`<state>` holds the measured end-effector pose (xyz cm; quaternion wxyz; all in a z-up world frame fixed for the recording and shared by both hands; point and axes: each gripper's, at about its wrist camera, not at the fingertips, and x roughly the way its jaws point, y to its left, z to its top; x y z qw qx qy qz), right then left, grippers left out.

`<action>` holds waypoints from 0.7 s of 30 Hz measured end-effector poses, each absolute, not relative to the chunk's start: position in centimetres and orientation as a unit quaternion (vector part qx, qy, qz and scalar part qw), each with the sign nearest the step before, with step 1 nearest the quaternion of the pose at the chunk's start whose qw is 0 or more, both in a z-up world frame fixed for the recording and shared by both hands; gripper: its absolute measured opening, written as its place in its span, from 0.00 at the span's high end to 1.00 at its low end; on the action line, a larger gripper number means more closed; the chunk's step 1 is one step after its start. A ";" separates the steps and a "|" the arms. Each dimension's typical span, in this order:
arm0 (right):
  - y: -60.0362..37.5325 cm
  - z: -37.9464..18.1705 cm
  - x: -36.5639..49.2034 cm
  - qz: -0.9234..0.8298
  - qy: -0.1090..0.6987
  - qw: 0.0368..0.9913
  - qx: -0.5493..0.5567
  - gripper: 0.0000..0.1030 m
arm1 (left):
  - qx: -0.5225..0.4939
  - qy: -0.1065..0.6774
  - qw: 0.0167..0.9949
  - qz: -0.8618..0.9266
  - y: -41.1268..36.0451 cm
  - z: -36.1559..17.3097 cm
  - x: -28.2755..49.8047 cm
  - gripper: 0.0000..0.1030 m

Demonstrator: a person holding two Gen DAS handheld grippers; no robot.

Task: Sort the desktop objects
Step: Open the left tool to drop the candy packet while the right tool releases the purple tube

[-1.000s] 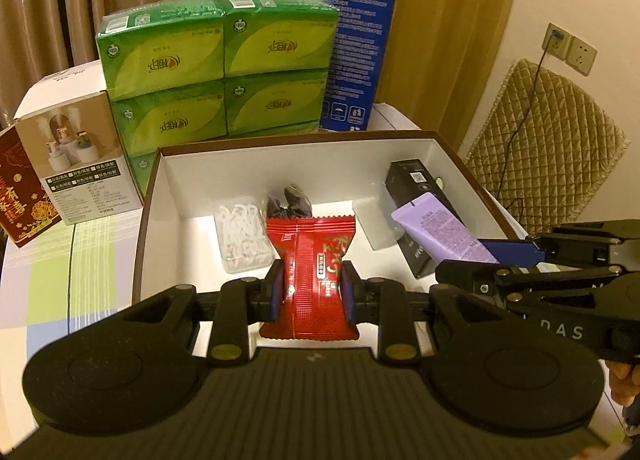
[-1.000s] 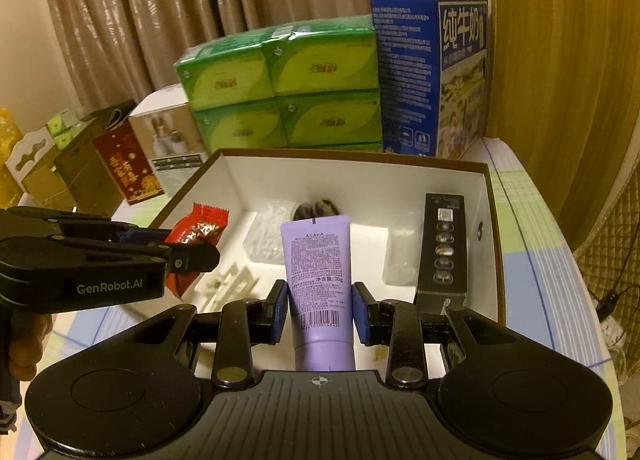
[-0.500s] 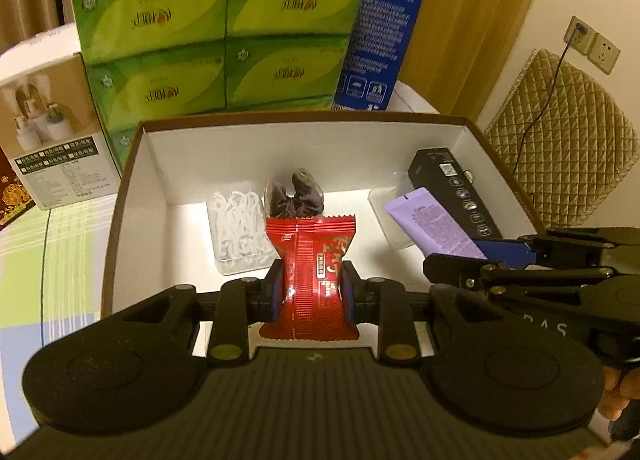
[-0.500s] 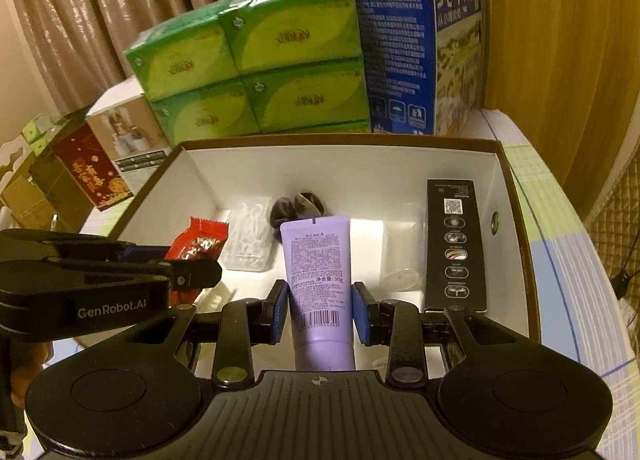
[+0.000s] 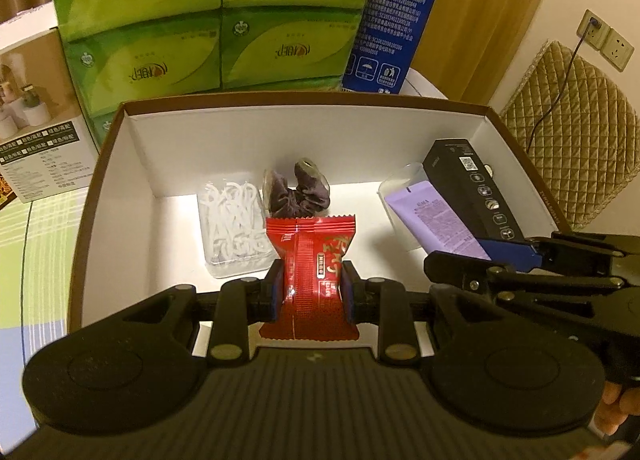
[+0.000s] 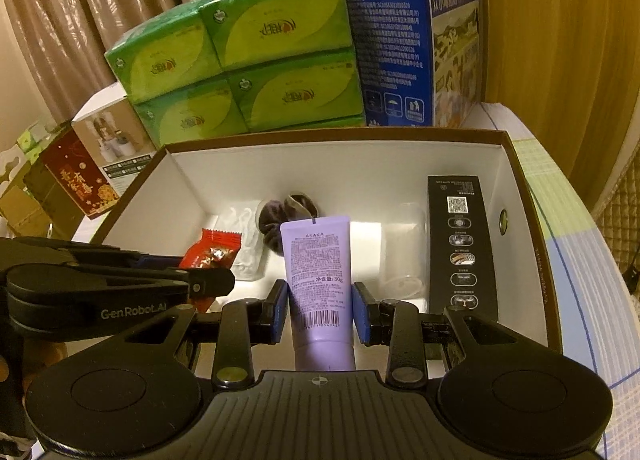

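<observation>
My left gripper (image 5: pixel 312 292) is shut on a red snack packet (image 5: pixel 312 260) and holds it over the front of the open brown box (image 5: pixel 100 163). My right gripper (image 6: pixel 320 312) is shut on a purple tube (image 6: pixel 318 268), also over the box front; the tube shows in the left wrist view (image 5: pixel 436 219). Inside the box lie a clear pack of white floss picks (image 5: pixel 232 223), a dark purple scrunchie (image 5: pixel 298 195), a clear plastic case (image 6: pixel 400 252) and a long black box (image 6: pixel 460 244).
Stacked green tissue packs (image 6: pixel 248 63) and a tall blue milk carton box (image 6: pixel 404 31) stand right behind the brown box. A beige product box (image 5: pixel 36 115) and a red box (image 6: pixel 76 179) stand at the left. A quilted chair (image 5: pixel 572 131) is at the right.
Both grippers have moved forward over the box with their items; the box and the packs behind it look larger and nearer. The grips are unchanged.
</observation>
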<state>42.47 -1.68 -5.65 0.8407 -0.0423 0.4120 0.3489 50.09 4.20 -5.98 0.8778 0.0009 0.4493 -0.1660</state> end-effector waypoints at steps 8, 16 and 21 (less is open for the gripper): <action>-1.4 -6.3 43.0 0.346 0.417 0.839 -0.043 0.70 | -0.002 0.454 0.875 -0.165 4.2 -6.6 50.8 0.68; -1.0 -6.8 43.2 0.346 0.426 0.835 -0.045 0.70 | -0.003 0.457 0.876 -0.155 4.8 -6.8 51.1 0.64; -0.7 -7.1 43.1 0.346 0.430 0.833 -0.045 0.70 | 0.002 0.454 0.878 -0.149 5.1 -6.7 51.1 0.55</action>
